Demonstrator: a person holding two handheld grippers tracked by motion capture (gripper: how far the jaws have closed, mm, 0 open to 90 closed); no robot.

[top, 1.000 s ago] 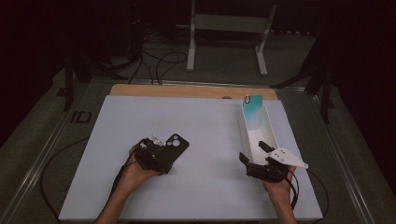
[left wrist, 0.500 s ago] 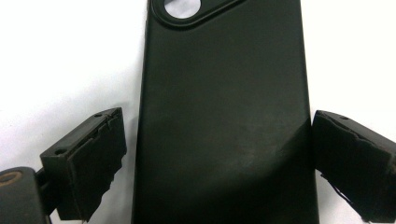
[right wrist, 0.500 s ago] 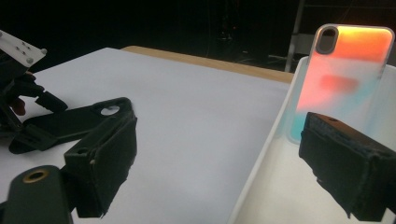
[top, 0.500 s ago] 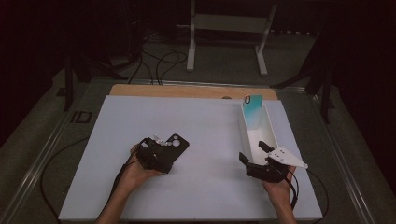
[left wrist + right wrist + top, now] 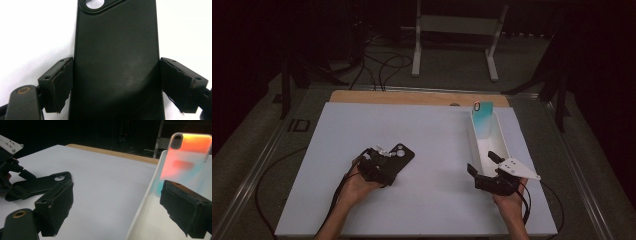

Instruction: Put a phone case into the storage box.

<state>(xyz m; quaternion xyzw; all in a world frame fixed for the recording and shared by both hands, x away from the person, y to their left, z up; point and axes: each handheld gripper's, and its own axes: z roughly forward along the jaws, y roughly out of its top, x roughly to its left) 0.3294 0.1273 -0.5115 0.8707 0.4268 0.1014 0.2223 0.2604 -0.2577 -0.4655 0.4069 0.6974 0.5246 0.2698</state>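
A black phone case [image 5: 400,154] lies back up on the white table, its camera hole at the far end. My left gripper [image 5: 386,161] reaches over its near end. In the left gripper view the jaws have just been closing, and both pads [image 5: 62,82] now touch the long edges of the black case [image 5: 115,50]. My right gripper [image 5: 482,162] stands open astride the near wall of a long white tray [image 5: 502,142]: one jaw over the table, the other inside the tray. A teal and orange phone case [image 5: 185,162] leans upright at the tray's far end.
The white table sheet [image 5: 432,135] ends in a wooden strip [image 5: 412,96] at the back. Cables trail from both grippers off the near edge. Beyond the table, a metal stand [image 5: 457,30] and floor cables sit in the dark.
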